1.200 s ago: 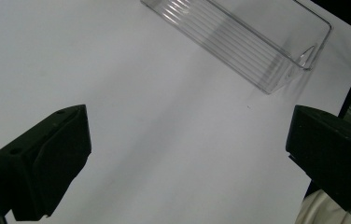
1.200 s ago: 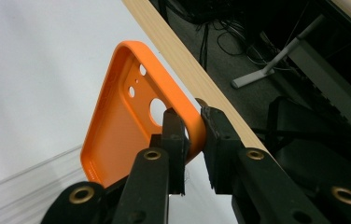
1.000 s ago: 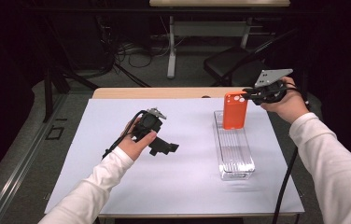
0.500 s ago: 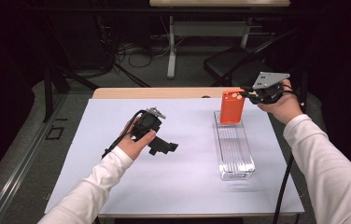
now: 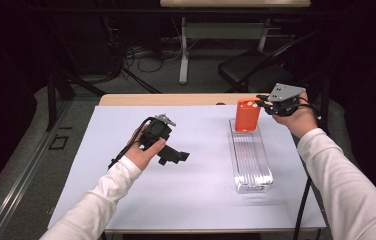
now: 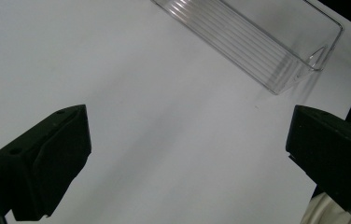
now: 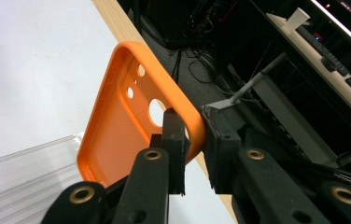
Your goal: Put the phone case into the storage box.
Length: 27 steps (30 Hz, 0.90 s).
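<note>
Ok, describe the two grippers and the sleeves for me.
Both grippers are black. The left gripper has blocky, wedge-shaped jaws and a black cable trailing off it. The right gripper carries a grey three-cornered plate on top; its jaw arms show brass-coloured rivets. A black cable hangs below the right forearm. Both sleeves are white and long.

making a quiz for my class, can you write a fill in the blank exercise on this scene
1. The right gripper is shut on the edge of a phone case coloured ____.
2. The phone case is held above the far end of a long clear ____ on the table.
3. The jaws of the left gripper stand ____, with nothing between them.

Missing words: orange; tray; open
</note>
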Each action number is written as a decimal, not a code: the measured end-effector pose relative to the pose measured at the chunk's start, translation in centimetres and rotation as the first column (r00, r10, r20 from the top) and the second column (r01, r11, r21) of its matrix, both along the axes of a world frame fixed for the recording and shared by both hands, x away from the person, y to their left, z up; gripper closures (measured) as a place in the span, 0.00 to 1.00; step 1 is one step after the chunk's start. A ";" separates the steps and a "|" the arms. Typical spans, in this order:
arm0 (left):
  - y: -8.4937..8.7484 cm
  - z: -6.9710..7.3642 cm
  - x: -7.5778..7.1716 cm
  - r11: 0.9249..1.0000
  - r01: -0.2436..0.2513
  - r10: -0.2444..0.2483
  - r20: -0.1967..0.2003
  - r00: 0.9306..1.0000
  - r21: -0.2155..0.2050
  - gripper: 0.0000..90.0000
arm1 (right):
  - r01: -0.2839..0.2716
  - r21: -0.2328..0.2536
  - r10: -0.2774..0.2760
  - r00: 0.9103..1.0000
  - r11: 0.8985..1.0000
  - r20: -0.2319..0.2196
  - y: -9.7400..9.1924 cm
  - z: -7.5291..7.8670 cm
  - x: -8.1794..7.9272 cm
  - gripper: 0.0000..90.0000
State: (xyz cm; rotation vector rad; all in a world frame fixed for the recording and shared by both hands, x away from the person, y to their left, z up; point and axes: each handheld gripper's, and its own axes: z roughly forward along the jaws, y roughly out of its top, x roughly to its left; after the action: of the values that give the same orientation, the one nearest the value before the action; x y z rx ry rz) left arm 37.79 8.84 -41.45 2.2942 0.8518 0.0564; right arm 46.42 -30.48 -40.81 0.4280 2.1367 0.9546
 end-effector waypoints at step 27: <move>0.7 -0.4 0.2 1.000 -0.020 0.020 -0.007 1.000 0.001 0.01 | 0.024 -0.025 -0.022 0.997 0.999 0.074 0.9 -3.8 0.8 0.89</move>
State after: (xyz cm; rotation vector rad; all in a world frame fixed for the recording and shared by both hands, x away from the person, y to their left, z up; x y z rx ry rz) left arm 38.03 9.58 -41.82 2.2883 0.8787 0.0572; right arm 47.25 -29.61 -44.56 0.3979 2.0710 0.9155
